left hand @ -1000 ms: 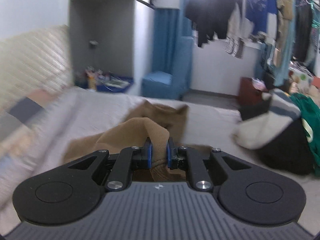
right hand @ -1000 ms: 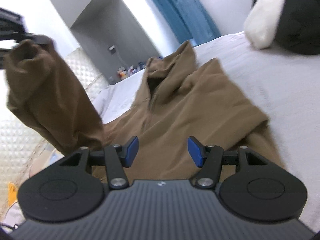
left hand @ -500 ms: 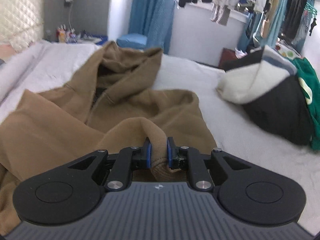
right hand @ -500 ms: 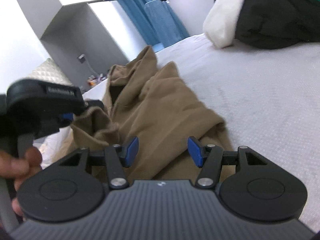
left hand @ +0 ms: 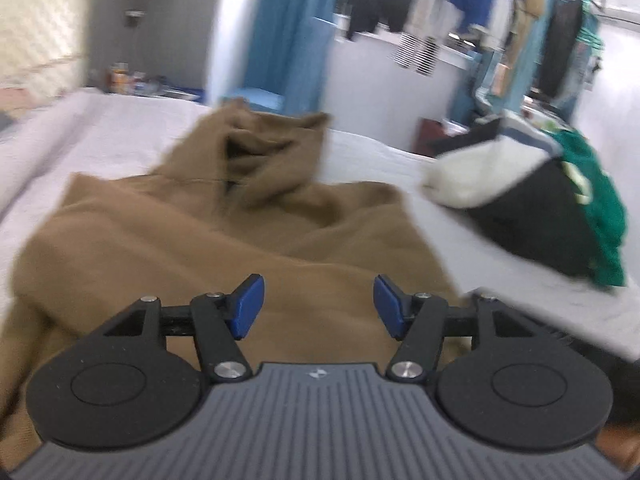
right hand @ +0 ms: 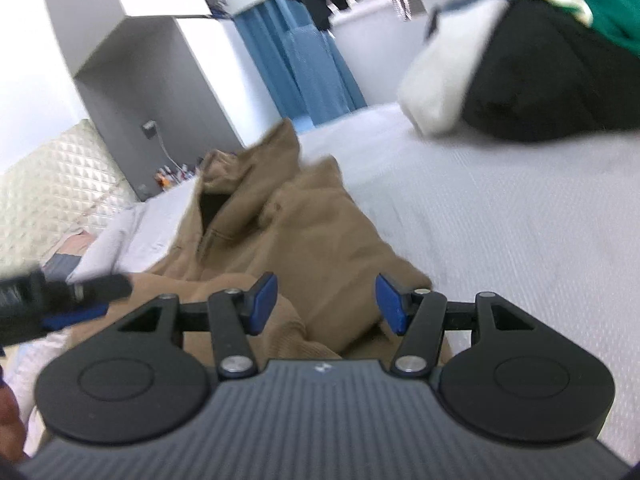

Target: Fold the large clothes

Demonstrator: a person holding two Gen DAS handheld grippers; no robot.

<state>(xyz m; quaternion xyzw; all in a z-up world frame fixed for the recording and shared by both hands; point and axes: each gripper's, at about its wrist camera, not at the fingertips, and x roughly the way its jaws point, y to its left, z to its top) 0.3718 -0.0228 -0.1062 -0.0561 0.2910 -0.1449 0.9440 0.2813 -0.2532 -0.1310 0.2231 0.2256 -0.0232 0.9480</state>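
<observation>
A brown hoodie point(left hand: 224, 240) lies spread on the pale bed point(left hand: 100, 136), its hood point(left hand: 260, 148) toward the far side. My left gripper point(left hand: 318, 306) hovers low over the near part of the hoodie; its jaws are opening and nothing sits between the blue pads point(left hand: 250, 306). In the right wrist view the same hoodie point(right hand: 304, 240) stretches ahead with a folded sleeve cuff point(right hand: 288, 332) close below. My right gripper point(right hand: 326, 304) stands open above that cuff, gripping nothing. The left gripper point(right hand: 60, 300) shows blurred at the left edge there.
A pile of clothes, white, black and green point(left hand: 540, 204), sits on the bed's right side point(right hand: 520, 72). Hanging garments point(left hand: 460, 4) and a blue curtain point(left hand: 280, 40) fill the far wall. A quilted headboard point(right hand: 60, 184) stands at the left.
My left gripper came down with the brown sleeve and let it go; its jaws now stand apart. The sleeve lies on the hoodie. My right gripper stayed open and nearly still.
</observation>
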